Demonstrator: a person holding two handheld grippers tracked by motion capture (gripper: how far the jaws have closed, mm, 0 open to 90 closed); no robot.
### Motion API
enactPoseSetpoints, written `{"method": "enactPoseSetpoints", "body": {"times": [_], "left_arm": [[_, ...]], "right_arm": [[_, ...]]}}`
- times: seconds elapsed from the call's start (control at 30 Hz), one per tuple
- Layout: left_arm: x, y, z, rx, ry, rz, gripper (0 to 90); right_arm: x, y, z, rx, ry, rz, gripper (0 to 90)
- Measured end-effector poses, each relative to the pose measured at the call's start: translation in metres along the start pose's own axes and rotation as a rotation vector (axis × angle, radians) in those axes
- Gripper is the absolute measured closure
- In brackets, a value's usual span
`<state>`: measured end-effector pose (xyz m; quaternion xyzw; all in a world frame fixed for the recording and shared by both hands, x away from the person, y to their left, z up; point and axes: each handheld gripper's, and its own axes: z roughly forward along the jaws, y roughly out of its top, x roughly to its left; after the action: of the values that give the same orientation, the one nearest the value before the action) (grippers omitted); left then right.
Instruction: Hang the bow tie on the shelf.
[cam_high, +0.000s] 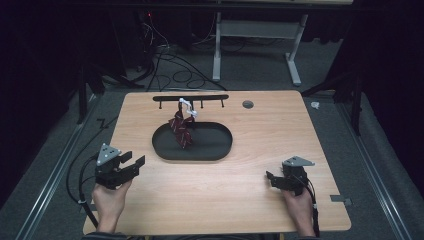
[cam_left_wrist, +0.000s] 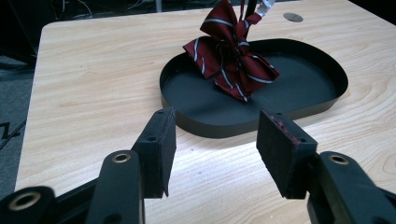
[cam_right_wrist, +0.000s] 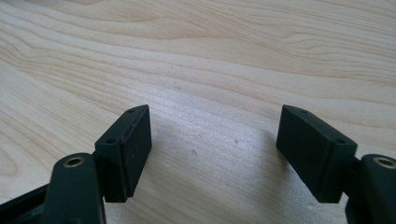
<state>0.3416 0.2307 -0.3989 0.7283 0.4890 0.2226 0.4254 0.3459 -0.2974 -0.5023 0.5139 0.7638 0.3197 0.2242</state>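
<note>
Left gripper (cam_left_wrist: 215, 140) before striped bow tie (cam_left_wrist: 229, 56).

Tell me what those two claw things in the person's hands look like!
The left gripper and right gripper are black, each with two flat rectangular jaws with small screw holes. A grey three-cornered plate sits on top of each, and a black cable trails behind.

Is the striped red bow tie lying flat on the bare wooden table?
No, the bow tie hangs from a hook of the rack with its lower end over the black tray, not on the bare table.
</note>
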Motion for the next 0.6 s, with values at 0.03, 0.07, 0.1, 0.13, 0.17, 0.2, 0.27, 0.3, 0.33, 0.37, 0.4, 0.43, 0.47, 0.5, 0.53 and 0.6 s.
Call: {"method": "enactPoseSetpoints", "body": {"times": [0.03,0.07,0.1,0.13,0.17,0.2,0.27,0.3,0.33,0.37,0.4,0.43,0.47,0.5,0.53,0.6], "left_arm": [[0.0,-0.001,0.0,0.001,0.001,0.0,47.9],[0.0,-0.002,0.0,0.005,0.001,-0.001,47.9],[0.001,-0.003,0.001,-0.001,0.003,0.006,47.9],[0.0,-0.004,0.001,0.007,-0.001,-0.006,47.9],[0.001,-0.004,0.002,0.004,0.002,0.004,47.8],[0.0,-0.005,0.002,0.012,-0.001,-0.005,47.9],[0.0,-0.007,0.003,0.014,-0.001,-0.008,47.9],[0.0,-0.008,0.003,0.014,-0.004,-0.01,47.8],[0.0,-0.009,0.003,0.016,-0.006,-0.011,47.9],[-0.001,-0.01,0.004,0.015,-0.005,-0.012,47.9],[-0.001,-0.011,0.004,0.017,-0.006,-0.011,47.8],[-0.001,-0.012,0.005,0.019,-0.008,-0.016,47.9],[-0.001,-0.013,0.006,0.021,-0.01,-0.016,47.8],[-0.001,-0.014,0.006,0.024,-0.01,-0.018,47.9],[-0.001,-0.015,0.008,0.031,-0.012,-0.017,47.8],[-0.002,-0.018,0.011,0.043,-0.011,-0.014,47.8]], "right_arm": [[0.0,0.0,0.0,0.001,0.0,0.001,28.0],[0.0,0.0,0.0,0.0,0.0,0.001,28.0],[0.0,0.0,0.0,0.001,0.0,0.002,27.9],[0.0,0.0,0.0,0.0,0.0,0.0,28.0],[0.0,0.0,0.0,0.0,0.0,0.0,28.0],[0.0,0.0,0.0,0.0,0.0,0.0,27.9],[0.0,0.0,0.0,0.0,0.0,0.0,28.0],[0.0,0.0,0.0,0.0,0.0,0.0,28.0],[0.0,0.0,0.0,0.0,0.0,0.0,28.0],[0.0,0.0,0.0,0.0,0.0,0.0,27.9],[0.0,0.0,0.0,0.0,0.0,0.0,28.0],[0.0,0.0,0.0,0.0,0.0,0.001,27.9],[0.0,0.0,0.0,0.001,0.0,0.001,27.9],[0.0,0.0,0.0,0.001,0.0,0.001,27.9],[0.0,0.0,0.0,0.0,0.0,0.001,27.9],[0.0,0.0,0.0,0.0,0.0,0.001,27.9]]}}
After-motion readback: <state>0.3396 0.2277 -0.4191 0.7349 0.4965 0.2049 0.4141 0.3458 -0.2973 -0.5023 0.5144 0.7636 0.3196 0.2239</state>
